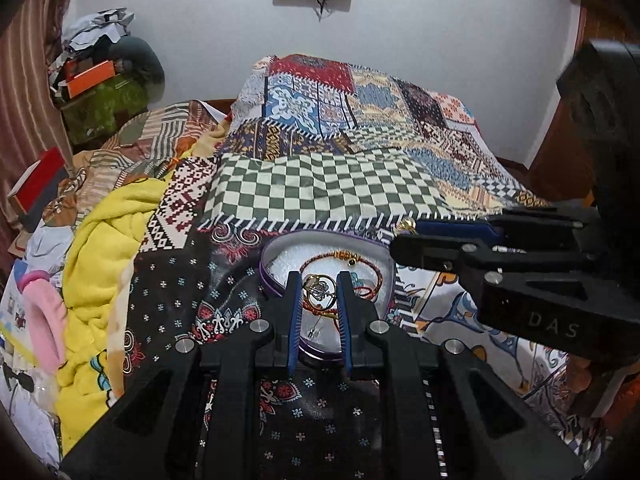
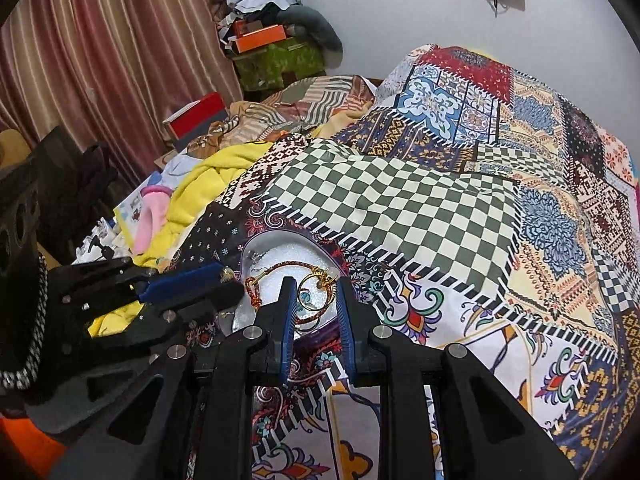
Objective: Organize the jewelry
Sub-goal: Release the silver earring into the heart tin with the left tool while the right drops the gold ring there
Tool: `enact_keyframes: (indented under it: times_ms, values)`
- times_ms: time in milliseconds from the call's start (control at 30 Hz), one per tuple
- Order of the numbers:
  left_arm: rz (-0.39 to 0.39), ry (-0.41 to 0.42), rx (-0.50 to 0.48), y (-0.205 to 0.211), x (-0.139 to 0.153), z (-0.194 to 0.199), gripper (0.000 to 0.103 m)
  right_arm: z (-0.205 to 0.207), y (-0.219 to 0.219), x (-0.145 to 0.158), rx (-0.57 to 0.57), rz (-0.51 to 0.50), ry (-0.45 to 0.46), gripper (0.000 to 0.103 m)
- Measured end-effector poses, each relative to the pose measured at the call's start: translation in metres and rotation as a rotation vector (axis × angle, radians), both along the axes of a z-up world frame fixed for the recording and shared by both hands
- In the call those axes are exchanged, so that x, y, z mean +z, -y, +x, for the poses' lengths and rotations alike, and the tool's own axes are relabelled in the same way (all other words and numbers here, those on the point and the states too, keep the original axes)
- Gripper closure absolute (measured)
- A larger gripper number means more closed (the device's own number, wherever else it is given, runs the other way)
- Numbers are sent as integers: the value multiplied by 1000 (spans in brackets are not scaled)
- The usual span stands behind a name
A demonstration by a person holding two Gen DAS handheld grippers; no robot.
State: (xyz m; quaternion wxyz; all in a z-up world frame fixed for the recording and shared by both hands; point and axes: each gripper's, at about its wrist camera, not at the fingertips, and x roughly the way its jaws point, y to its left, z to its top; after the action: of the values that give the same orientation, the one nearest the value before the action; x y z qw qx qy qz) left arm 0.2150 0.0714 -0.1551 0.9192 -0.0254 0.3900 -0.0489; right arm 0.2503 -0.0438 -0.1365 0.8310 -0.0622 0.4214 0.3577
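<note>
While a patchwork bedspread covered the bed from edge to edge, a heart-shaped jewelry box with a purple rim lay open on it at about 6 o'clock in both wrist views. A yellow blanket was bunched at 9 o'clock of the box. The left gripper hung over the box, jaws apart around nothing, framing a gold ring on the white lining. The right gripper reached in from 3 o'clock, its jaws nearly together on a small gold piece at the box's rim; whether that piece was truly pinched could not be told. Inside already lay a braided red bracelet, the ring and a thin pendant. The sorting looked well along: most pieces appeared boxed, the gold piece seemingly the last going in, and no lid was in sight.
</note>
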Motion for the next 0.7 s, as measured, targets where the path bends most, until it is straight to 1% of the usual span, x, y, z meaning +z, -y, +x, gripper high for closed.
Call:
enact_keyframes:
  times_ms: [167,300,433,700]
  values:
    - [-1,-16,-9,1,-8,4,88,3,-1,-1,1,6,-6,85]
    - [-18,-15,5,-5,-7,5,88,5,-1,0,-2,12,-7,85]
    - [-41,6,29,-16,1,1,88,6,-3,0,1,15,-8,85]
    - [-25,57,61,-31,19,-7,88,2,-22,1,43,5,3,85]
